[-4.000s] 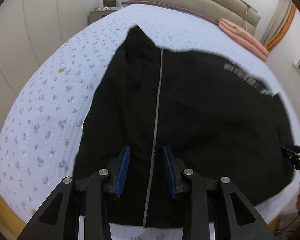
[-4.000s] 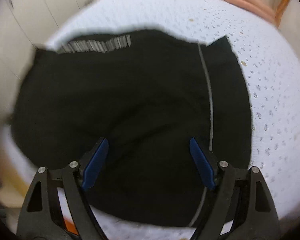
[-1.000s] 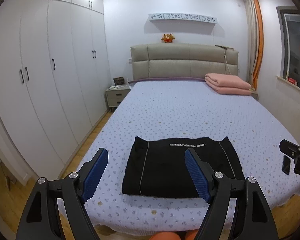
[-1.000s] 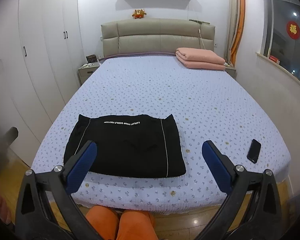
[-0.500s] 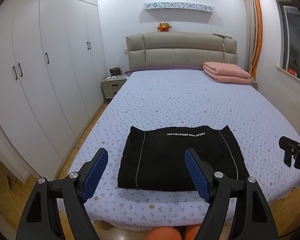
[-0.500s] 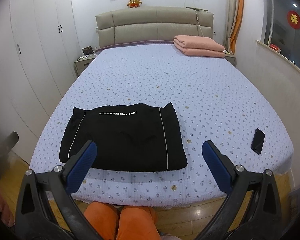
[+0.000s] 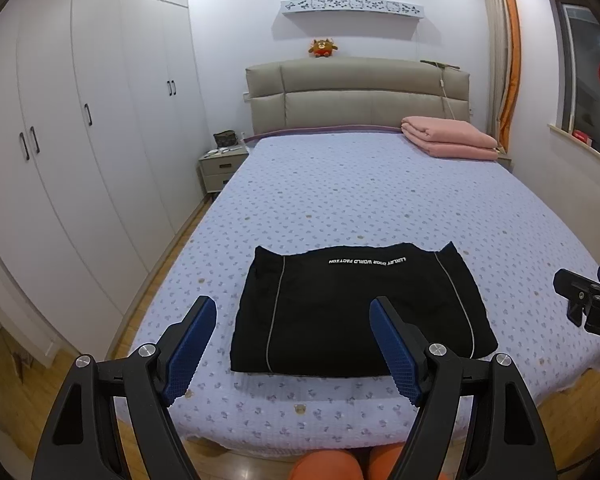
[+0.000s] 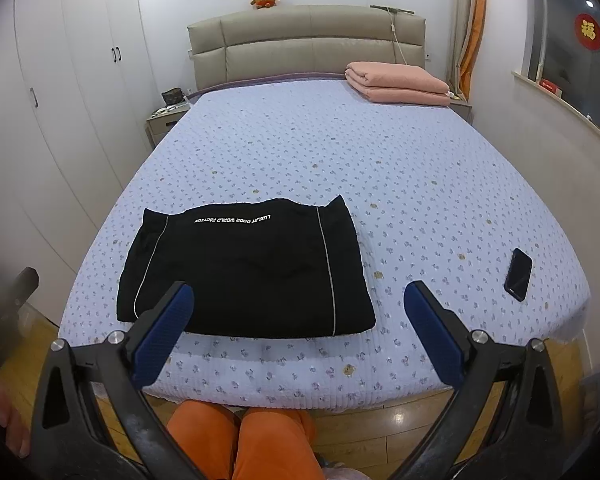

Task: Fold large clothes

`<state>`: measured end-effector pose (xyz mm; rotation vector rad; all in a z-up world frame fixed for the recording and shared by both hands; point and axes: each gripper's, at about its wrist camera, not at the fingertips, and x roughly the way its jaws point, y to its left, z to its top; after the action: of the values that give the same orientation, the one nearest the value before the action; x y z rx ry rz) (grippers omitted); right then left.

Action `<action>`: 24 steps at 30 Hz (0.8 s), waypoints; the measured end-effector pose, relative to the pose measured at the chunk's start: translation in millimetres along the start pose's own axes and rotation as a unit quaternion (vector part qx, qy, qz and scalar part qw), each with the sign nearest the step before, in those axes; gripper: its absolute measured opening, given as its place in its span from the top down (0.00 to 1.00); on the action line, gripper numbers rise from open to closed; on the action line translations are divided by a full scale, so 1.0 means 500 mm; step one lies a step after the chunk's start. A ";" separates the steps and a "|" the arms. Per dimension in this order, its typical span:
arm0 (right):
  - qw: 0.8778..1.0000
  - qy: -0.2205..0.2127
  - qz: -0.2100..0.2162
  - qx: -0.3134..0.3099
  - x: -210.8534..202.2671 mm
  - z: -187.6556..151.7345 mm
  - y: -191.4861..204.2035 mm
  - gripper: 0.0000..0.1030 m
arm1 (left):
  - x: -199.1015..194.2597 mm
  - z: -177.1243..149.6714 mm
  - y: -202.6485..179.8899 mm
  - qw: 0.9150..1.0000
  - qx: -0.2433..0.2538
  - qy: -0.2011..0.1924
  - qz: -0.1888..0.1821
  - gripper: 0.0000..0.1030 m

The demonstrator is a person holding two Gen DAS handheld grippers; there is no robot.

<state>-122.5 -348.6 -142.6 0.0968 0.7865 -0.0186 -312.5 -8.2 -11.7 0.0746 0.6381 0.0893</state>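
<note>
Pink blanket (image 8: 398,82), phone (image 8: 518,274), perhaps handbag (image 8: 173,96)

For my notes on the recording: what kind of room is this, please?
A home bedroom: a wide bed with a padded headboard, a nightstand beside it and tall white wardrobes along the wall.

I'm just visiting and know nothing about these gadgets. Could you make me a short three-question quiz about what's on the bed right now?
1. True or false: the black garment lies folded flat on the bed.
2. What lies near the bed's right edge: A phone, B book, C cup?
3. What colour is the folded blanket by the headboard?

Key: 1 true; 2 A; 3 pink.
</note>
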 end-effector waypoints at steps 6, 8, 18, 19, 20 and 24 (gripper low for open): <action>1.000 -0.001 0.000 -0.004 -0.005 -0.002 0.005 0.00 | -0.001 -0.002 -0.002 1.000 0.001 0.001 -0.003 0.22; 1.000 -0.001 0.000 -0.005 -0.006 -0.003 0.007 0.00 | -0.001 -0.002 -0.003 1.000 0.001 0.001 -0.003 0.22; 1.000 -0.001 0.001 -0.005 -0.005 -0.002 0.008 0.00 | -0.005 -0.004 -0.001 1.000 -0.001 0.002 -0.003 0.22; 1.000 -0.001 0.001 -0.006 -0.004 -0.002 0.008 0.00 | -0.005 -0.004 -0.002 1.000 -0.001 0.002 -0.002 0.22; 1.000 0.000 0.002 -0.006 -0.004 -0.002 0.008 0.00 | -0.005 -0.004 -0.003 1.000 -0.001 0.002 -0.002 0.22; 1.000 0.000 0.013 0.011 0.000 -0.002 0.000 0.00 | -0.005 -0.005 -0.004 1.000 -0.001 0.002 -0.004 0.22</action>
<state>-123.3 -348.7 -143.2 0.1277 0.7858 -0.0035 -316.0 -10.6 -12.4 0.0698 0.6422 0.0826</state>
